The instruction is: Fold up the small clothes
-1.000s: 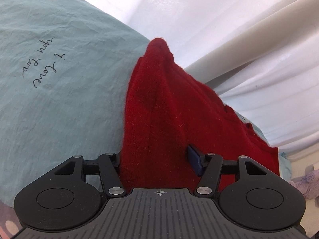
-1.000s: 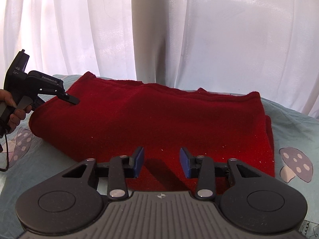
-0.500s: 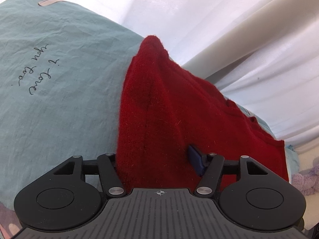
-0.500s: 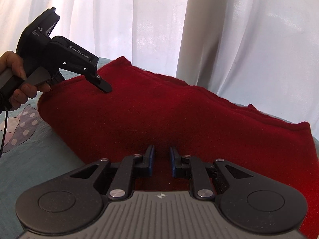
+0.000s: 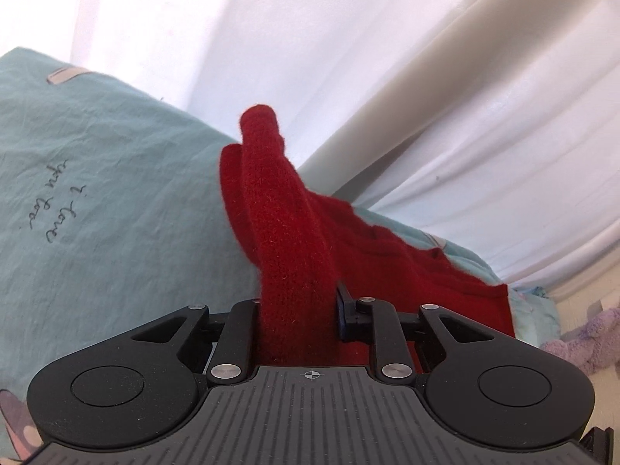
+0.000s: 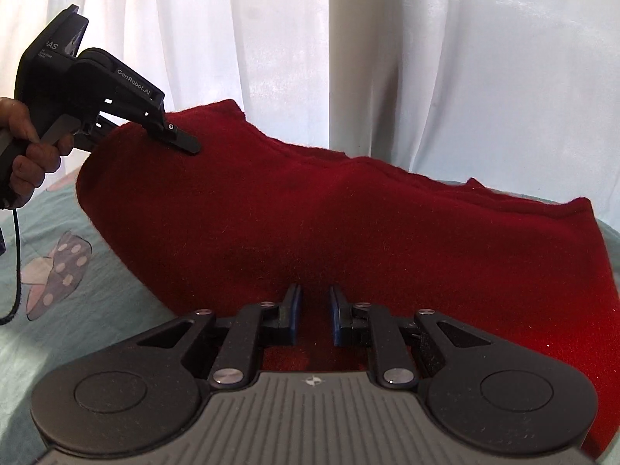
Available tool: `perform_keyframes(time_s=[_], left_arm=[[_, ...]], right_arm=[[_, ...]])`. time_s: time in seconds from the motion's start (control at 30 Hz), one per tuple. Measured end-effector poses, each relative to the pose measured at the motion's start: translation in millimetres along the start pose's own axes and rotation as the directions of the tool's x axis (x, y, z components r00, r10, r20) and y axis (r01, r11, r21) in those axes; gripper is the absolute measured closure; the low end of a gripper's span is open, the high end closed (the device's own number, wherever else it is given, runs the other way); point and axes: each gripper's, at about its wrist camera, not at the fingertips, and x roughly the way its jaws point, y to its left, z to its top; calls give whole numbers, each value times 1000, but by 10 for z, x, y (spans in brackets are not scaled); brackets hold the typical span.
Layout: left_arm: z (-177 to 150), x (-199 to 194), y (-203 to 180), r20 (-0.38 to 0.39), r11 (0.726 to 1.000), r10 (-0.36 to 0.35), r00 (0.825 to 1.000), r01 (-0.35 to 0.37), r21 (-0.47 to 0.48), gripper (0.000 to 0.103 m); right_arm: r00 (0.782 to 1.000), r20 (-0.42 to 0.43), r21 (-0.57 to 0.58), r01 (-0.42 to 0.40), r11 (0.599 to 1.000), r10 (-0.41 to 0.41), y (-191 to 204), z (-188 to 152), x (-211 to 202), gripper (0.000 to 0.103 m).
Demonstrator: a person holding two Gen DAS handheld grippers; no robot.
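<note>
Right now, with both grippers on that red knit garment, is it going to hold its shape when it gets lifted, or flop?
Likely floppy: the red knit garment drapes and sags between the left gripper and the right gripper. Probably grippy rather than slippery, given its fuzzy surface. It looks thick, so perhaps somewhat weighty for its size.

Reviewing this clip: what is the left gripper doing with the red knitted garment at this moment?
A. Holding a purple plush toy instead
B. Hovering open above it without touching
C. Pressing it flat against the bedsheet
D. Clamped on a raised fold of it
D. In the left wrist view, the left gripper has a raised fold of the red knitted garment pinched between its fingers, lifted off the teal bedsheet.
</note>
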Motion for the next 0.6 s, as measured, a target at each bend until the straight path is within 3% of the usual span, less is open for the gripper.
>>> perform_keyframes(time_s=[0.2,0.27,0.33,0.4,0.6], left_arm=[[-57,-168,-561,38,994,-48,998,44,98,80],[-103,-185,-715,43,991,-47,998,41,129,80],[-131,-193,-855,42,988,-59,997,52,147,80],[-147,-201,-980,39,986,-70,997,63,156,80],[-431,-162,-1571,45,949,-78,996,60,309,80]], right_arm=[[996,89,79,13,997,-21,-107,-1,-153,88],[997,71,95,4,995,-11,-104,8,-54,88],[999,-30,91,-16,996,19,-70,-22,157,87],[1000,-9,57,-3,998,3,-11,-47,153,87],[996,83,187,-33,982,18,-332,-111,-256,87]])
